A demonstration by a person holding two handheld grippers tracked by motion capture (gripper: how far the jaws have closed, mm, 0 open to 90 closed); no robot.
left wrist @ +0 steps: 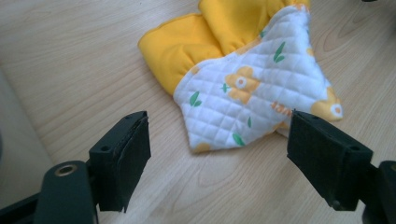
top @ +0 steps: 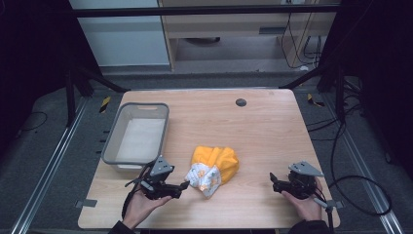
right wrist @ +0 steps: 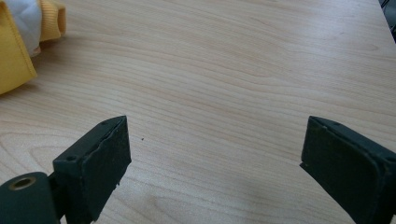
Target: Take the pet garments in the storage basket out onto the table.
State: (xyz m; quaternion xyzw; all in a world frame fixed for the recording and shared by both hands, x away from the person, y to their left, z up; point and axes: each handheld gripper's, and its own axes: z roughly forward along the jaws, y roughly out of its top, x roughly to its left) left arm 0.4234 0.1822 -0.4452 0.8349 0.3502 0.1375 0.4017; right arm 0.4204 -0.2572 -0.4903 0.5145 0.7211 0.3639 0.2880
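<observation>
On the wooden table, seen from the high view, we find a crumpled cloth lying near the front edge, roughly midway between our two hands; its yellow part lies farther from us and its white quilted, flower-printed part comes toward us and to the left, so its long axis runs on a slant from far right to near left. Our left gripper sits just beside the white end, jaws spread and holding nothing, while our right gripper rests well apart on the right, also spread and empty. A grey plastic bin stands at the left of the table, and a small dark round disc lies near the far edge. Around the table we see dark flooring, black frame bars, cables at the right and pale cabinets beyond. In the left gripper view the cloth lies flat on the wood ahead of the wide-open jaws, its white quilted corner pointing down between them without touching either pad. In the right gripper view the jaws stand wide over bare wood, with a yellow edge of the cloth at the upper left. We can read no writing anywhere.
</observation>
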